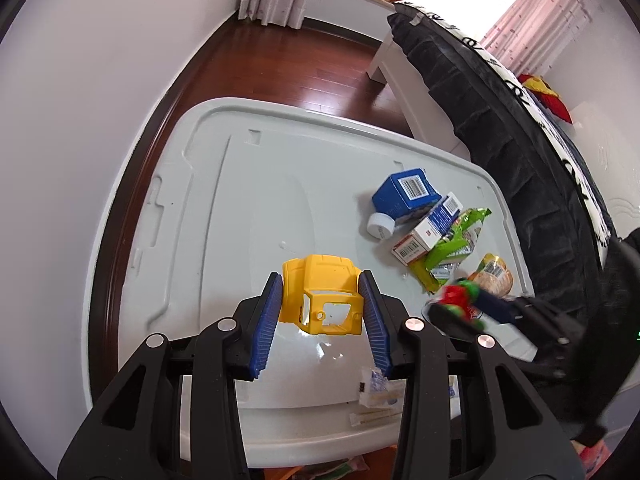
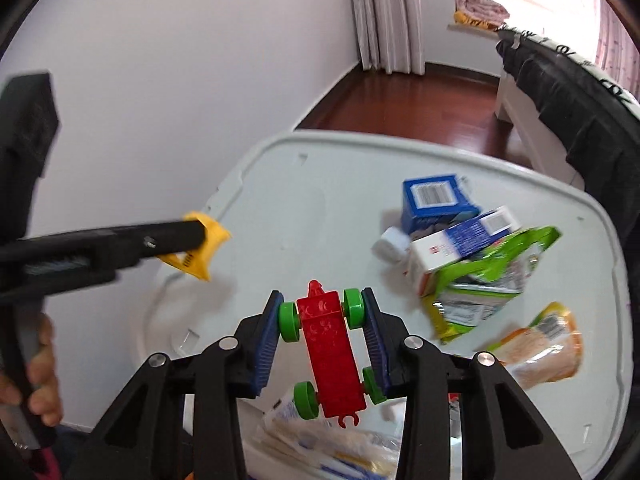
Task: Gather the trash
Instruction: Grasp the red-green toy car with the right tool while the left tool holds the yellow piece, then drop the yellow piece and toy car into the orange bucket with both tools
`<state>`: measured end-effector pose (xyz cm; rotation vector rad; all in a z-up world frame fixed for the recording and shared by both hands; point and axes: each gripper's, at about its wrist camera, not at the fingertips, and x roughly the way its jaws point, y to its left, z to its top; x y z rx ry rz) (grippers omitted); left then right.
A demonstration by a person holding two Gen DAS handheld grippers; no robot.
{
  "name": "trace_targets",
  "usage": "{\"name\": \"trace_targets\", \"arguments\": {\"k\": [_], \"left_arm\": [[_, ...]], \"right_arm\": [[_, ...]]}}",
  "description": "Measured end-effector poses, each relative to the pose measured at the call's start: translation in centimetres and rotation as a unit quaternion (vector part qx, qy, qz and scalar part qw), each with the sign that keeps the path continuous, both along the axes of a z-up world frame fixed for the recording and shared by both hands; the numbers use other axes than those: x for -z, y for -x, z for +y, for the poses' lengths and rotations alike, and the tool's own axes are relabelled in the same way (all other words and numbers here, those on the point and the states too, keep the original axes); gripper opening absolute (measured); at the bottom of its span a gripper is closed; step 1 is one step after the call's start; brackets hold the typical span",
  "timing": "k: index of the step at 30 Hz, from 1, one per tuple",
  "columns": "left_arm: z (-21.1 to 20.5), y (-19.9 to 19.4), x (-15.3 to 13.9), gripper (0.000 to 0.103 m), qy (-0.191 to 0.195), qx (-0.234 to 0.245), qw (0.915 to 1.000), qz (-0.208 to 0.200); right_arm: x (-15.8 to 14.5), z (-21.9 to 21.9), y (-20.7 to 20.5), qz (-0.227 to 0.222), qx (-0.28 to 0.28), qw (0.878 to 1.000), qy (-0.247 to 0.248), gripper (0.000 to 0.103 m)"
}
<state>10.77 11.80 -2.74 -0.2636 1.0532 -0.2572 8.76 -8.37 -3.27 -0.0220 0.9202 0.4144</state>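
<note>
My left gripper (image 1: pixel 322 284) is shut on a yellow toy truck cab (image 1: pixel 320 296) and holds it above the white bin lid (image 1: pixel 224 208). My right gripper (image 2: pixel 322 300) is shut on a red toy chassis with green wheels (image 2: pixel 330 348), also above the lid. In the left wrist view the right gripper with the red toy (image 1: pixel 458 304) is at the right. In the right wrist view the left gripper with the yellow cab (image 2: pixel 200 248) is at the left. A pile of trash lies on the lid's right: blue carton (image 1: pixel 404 192), white-blue box (image 1: pixel 428 232), green wrapper (image 1: pixel 456 248), orange pouch (image 1: pixel 494 280).
A small clear wrapper (image 1: pixel 376 388) lies near the lid's front edge. A bed with a black cover (image 1: pixel 500 128) stands at the right. A white wall (image 1: pixel 80 120) is at the left. Dark wooden floor (image 1: pixel 304 68) lies beyond the lid.
</note>
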Motion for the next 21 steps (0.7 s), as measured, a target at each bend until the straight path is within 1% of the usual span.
{"name": "trace_targets", "arguments": {"k": [2, 3, 6, 12, 16, 19, 21], "left_arm": [[-0.4, 0.2, 0.0, 0.039, -0.004, 0.004, 1.0, -0.001], [-0.6, 0.4, -0.1, 0.039, -0.006, 0.006, 1.0, -0.003], [-1.6, 1.2, -0.7, 0.039, -0.011, 0.018, 0.9997, -0.014], [-4.5, 4.4, -1.9, 0.039, -0.036, 0.062, 0.9966, -0.041], [-6.4, 7.0, -1.5, 0.039, -0.049, 0.093, 0.9937, -0.037], [-7.4, 9.3, -0.9, 0.039, -0.056, 0.109, 0.9921, -0.028], [-7.7, 11.1, -0.1, 0.039, -0.063, 0.114, 0.9913, -0.018]], "right_arm": [[-1.1, -0.9, 1.7, -0.01, -0.001, 1.0, 0.002, 0.039], [-1.3, -0.2, 2.5, -0.013, -0.001, 1.0, 0.003, 0.039], [-2.3, -1.7, 5.0, -0.02, -0.006, 1.0, 0.001, 0.039], [-3.3, -3.7, 10.1, -0.024, -0.019, 0.999, -0.008, 0.039], [-3.1, -4.8, 13.1, -0.017, -0.03, 0.999, -0.016, 0.039], [-2.3, -5.5, 15.3, 0.0, -0.037, 0.999, -0.02, 0.039], [-1.6, -5.9, 16.1, 0.009, -0.039, 0.999, -0.021, 0.039]]}}
